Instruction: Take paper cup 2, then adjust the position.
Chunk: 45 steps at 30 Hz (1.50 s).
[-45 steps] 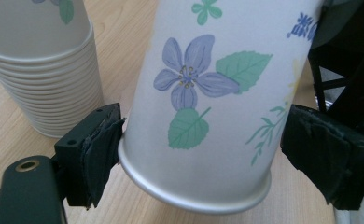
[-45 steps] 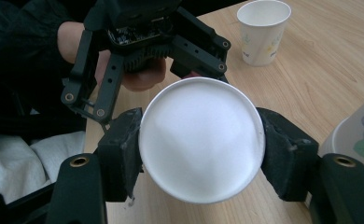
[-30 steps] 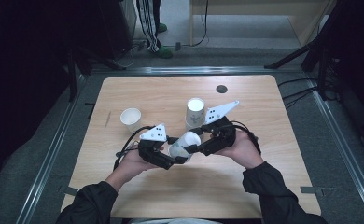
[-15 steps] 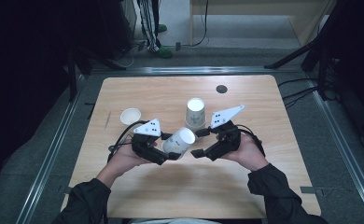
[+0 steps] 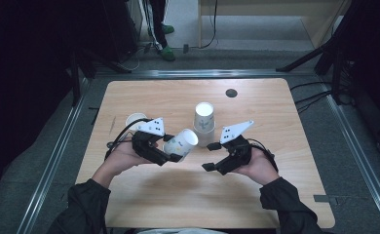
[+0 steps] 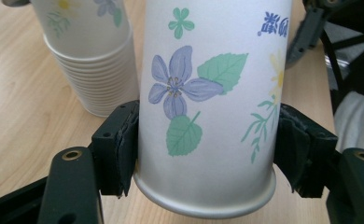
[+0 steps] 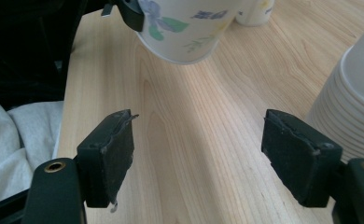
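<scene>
Presently, left to right on the table (image 5: 275, 195): lone cup (image 5: 134, 120), upright, far left. Left gripper (image 5: 174, 157), clenched on a flowered cup (image 5: 180, 144) near its base; that cup tilted, lifted off the wood, mouth toward the stack. Cup stack (image 5: 204, 124), upright, centre, just right of the held cup. Right gripper (image 5: 208, 165), released, jaws just narrowing, nothing between them, near the stack.

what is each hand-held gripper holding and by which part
Left hand-held gripper clamps the flowered paper cup across its side wall near the base. Right hand-held gripper holds nothing.
</scene>
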{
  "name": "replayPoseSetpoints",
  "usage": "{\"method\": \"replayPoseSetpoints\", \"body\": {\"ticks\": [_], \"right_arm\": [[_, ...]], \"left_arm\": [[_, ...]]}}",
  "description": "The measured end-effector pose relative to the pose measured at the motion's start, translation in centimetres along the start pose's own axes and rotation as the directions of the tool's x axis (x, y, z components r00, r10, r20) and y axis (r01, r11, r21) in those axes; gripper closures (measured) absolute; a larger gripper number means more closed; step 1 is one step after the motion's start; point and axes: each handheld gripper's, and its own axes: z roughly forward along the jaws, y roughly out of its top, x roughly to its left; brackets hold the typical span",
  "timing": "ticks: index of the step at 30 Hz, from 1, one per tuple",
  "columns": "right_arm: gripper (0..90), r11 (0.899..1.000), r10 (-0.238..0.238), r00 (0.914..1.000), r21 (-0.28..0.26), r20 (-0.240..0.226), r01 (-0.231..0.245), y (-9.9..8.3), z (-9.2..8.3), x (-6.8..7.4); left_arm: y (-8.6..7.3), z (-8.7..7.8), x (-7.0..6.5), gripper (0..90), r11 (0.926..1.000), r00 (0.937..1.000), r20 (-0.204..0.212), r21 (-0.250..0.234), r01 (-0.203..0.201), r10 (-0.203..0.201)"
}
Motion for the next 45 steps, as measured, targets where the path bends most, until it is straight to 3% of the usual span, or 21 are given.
{"method": "replayPoseSetpoints", "body": {"ticks": [3, 7, 14, 17, 28, 34, 37, 40, 45], "right_arm": [[25.7, 1.000, 0.006, 1.0000, -0.008, 0.000, -0.006, -0.4, 0.1, 0.0], [25.7, 1.000, 0.003, 1.0000, -0.008, 0.004, -0.003, -0.8, 0.1, 0.1], [25.5, 1.000, -0.027, 0.9995, -0.008, 0.018, 0.027, -1.2, 0.2, 0.2], [25.5, 0.999, -0.038, 0.9989, -0.013, 0.028, 0.038, -1.3, 0.3, 0.3], [24.9, 0.997, -0.083, 0.9966, 0.002, 0.001, 0.083, -1.2, 1.2, 0.2], [24.5, 0.993, -0.121, 0.9926, 0.017, -0.014, 0.121, -0.8, 2.2, 0.6], [25.6, 0.990, -0.139, 0.9901, 0.033, -0.018, 0.140, -0.6, 2.7, 1.0], [34.3, 0.986, -0.161, 0.9866, 0.041, -0.027, 0.162, -0.5, 2.8, 1.2], [34.6, 0.989, -0.147, 0.9887, 0.030, -0.029, 0.148, -0.2, 2.4, 1.1]], "left_arm": [[0.2, 0.3, 0.0, 30.4, 0.9970, 0.9986, 0.012, 0.057, -0.052, 0.052], [0.5, 1.0, 0.2, 30.4, 0.9927, 0.9968, 0.042, 0.096, -0.072, 0.068], [1.0, 2.6, 0.1, 30.4, 0.9735, 0.9893, 0.071, 0.182, -0.138, 0.127], [0.9, 3.2, 0.1, 30.5, 0.9688, 0.9875, 0.075, 0.197, -0.151, 0.138], [0.8, 5.3, -0.6, 30.5, 0.9395, 0.9756, 0.130, 0.273, -0.207, 0.177], [1.0, 5.9, -1.1, 30.4, 0.9310, 0.9690, 0.159, 0.285, -0.228, 0.189], [1.1, 6.1, -1.4, 30.2, 0.9273, 0.9645, 0.173, 0.285, -0.243, 0.200], [1.1, 6.1, -1.4, 29.6, 0.9273, 0.9643, 0.167, 0.281, -0.247, 0.206], [1.0, 5.5, -1.2, 23.7, 0.9439, 0.9666, 0.154, 0.230, -0.237, 0.205]]}}
